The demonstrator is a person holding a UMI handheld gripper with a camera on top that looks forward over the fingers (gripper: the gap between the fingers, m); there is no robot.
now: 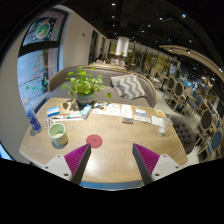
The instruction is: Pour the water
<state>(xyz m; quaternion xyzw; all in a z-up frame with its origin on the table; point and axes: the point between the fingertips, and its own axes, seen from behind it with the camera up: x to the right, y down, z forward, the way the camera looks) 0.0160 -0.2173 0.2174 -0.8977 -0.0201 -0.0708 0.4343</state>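
Observation:
My gripper [112, 164] is open above the near edge of a round wooden table [120, 150], with only bare tabletop between its magenta pads [78, 160]. A blue water bottle [34, 123] stands at the table's left side, well beyond the left finger. A green cup [58, 133] sits to the right of the bottle. A small red round coaster [94, 141] lies on the table just ahead of the fingers. Nothing is held.
A potted green plant [84, 87] stands at the table's far left. Books and papers [120, 112] lie across the far side. A sofa [125, 85] and chairs [198, 125] surround the table.

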